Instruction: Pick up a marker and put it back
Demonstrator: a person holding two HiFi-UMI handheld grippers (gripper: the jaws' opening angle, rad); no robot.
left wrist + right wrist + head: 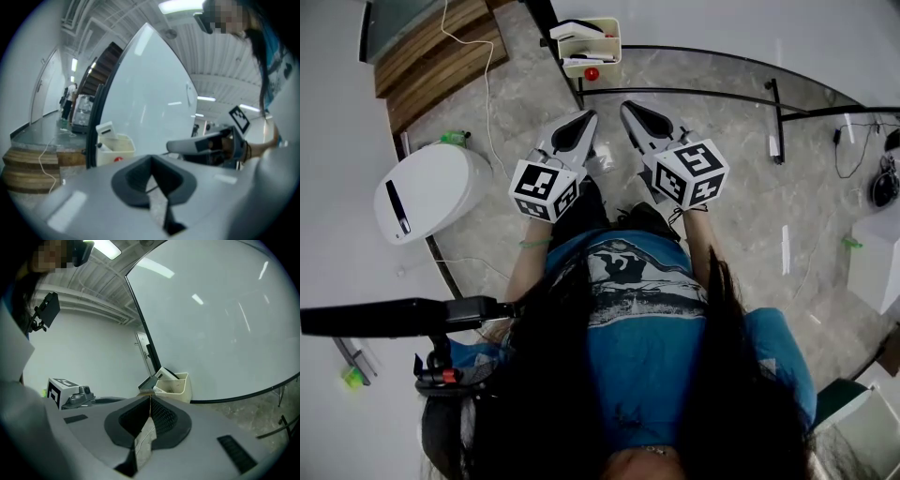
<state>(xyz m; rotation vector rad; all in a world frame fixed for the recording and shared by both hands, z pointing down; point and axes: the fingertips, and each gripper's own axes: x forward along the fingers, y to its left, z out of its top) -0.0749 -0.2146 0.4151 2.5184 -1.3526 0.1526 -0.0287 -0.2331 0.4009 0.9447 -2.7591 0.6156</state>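
Observation:
A cream tray (pixel 592 45) hangs at the foot of the whiteboard and holds a white eraser and markers (pixel 584 60); a red knob (pixel 592 73) sits just below it. The tray also shows in the left gripper view (pixel 115 143) and the right gripper view (pixel 180 386). My left gripper (pixel 583 120) and right gripper (pixel 629 108) are side by side in front of my chest, pointing at the tray from a distance. The jaws of both meet at the tips, with nothing between them (pixel 151 158) (pixel 150 398).
The whiteboard (pixel 211 324) stands on a black frame (pixel 703 94) over a stone floor. A white rounded device (pixel 427 192) and wooden steps (pixel 431 47) lie to the left. A black handle (pixel 394 317) sticks out at my left side. Cables run along the floor.

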